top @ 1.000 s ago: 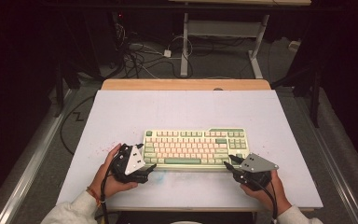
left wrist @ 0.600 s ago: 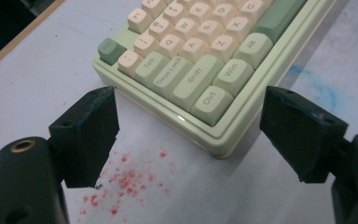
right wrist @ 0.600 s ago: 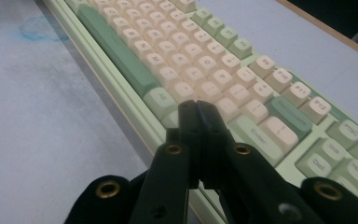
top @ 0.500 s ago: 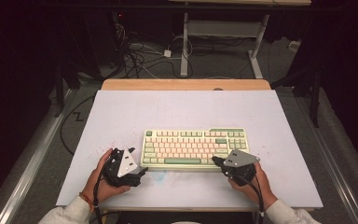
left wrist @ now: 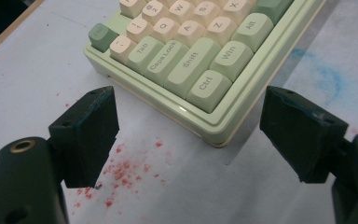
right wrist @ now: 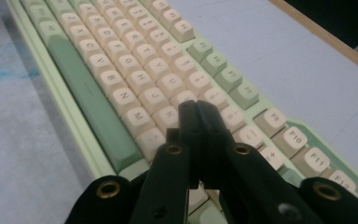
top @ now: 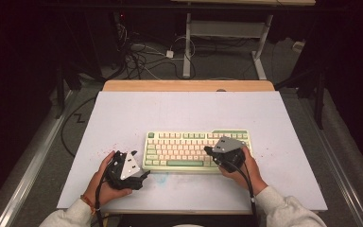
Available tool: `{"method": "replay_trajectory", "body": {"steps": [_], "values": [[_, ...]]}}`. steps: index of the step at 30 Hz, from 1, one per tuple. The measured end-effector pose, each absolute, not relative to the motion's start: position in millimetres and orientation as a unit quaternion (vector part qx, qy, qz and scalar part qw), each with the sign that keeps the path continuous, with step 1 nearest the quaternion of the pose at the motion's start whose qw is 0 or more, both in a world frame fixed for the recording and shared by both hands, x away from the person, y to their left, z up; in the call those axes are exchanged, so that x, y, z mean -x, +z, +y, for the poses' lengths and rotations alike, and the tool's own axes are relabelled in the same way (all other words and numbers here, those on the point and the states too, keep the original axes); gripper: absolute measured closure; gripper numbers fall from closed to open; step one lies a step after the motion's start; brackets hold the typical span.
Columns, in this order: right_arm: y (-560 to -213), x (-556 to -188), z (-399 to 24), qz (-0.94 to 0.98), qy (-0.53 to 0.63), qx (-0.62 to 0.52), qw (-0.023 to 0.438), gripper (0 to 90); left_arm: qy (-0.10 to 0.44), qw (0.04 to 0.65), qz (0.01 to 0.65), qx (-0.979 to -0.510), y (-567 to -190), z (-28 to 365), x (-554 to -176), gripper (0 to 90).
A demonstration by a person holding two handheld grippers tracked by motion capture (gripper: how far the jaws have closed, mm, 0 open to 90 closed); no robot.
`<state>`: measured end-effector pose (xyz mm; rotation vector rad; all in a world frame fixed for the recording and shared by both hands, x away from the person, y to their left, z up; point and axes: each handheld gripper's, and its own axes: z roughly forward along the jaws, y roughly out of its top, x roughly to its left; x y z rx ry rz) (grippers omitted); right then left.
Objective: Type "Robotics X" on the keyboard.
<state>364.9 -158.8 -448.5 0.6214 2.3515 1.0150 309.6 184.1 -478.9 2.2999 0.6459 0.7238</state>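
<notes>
A pale green keyboard (top: 184, 149) with cream keys lies on the white tabletop (top: 184, 113), near its front edge. My left gripper (top: 143, 176) rests on the table at the keyboard's near-left corner. In the left gripper view its jaws (left wrist: 191, 112) stand wide open, one on each side of the corner by the Ctrl key (left wrist: 206, 86), touching nothing. My right gripper (top: 208, 150) hovers over the right part of the keyboard, pointing left. In the right gripper view its fingertips (right wrist: 196, 107) are pressed together with nothing between them, just above the cream letter keys (right wrist: 121, 79).
Red specks (left wrist: 121, 172) dot the table beside the left gripper, and a blue smudge (left wrist: 326, 74) lies in front of the keyboard. A wooden strip (top: 189, 85) edges the far side of the table. Cables (top: 137, 56) and desk legs (top: 187, 42) stand on the floor beyond.
My right gripper has moved left and away from me, from the keyboard's near-right corner to above its keys. The left gripper has hardly moved.
</notes>
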Motion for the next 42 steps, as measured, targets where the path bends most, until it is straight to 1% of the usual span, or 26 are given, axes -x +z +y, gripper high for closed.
{"method": "replay_trajectory", "body": {"steps": [3, 8, 19, 27, 31, 34, 42], "values": [[-447, -372, -154, 0.865, 0.368, -0.229, 0.252, 90.0, 0.274, 0.313, 0.247, -0.875, -480, 184, -310, 18.5], [-449, -381, -144, 0.870, 0.362, -0.232, 0.240, 90.0, 0.275, 0.309, 0.249, -0.876, -481, 183, -311, 18.6], [-457, -393, -126, 0.880, 0.340, -0.237, 0.232, 90.0, 0.269, 0.304, 0.243, -0.881, -483, 181, -311, 18.5], [-459, -395, -122, 0.883, 0.328, -0.236, 0.238, 90.0, 0.267, 0.308, 0.243, -0.880, -482, 180, -310, 18.7], [-459, -395, -120, 0.890, 0.316, -0.232, 0.233, 90.0, 0.268, 0.307, 0.244, -0.880, -482, 181, -310, 18.7], [-459, -395, -121, 0.886, 0.328, -0.234, 0.227, 90.0, 0.268, 0.307, 0.244, -0.880, -482, 181, -310, 18.7], [-455, -392, -124, 0.881, 0.342, -0.233, 0.230, 90.0, 0.267, 0.304, 0.243, -0.882, -482, 181, -310, 18.7]]}}
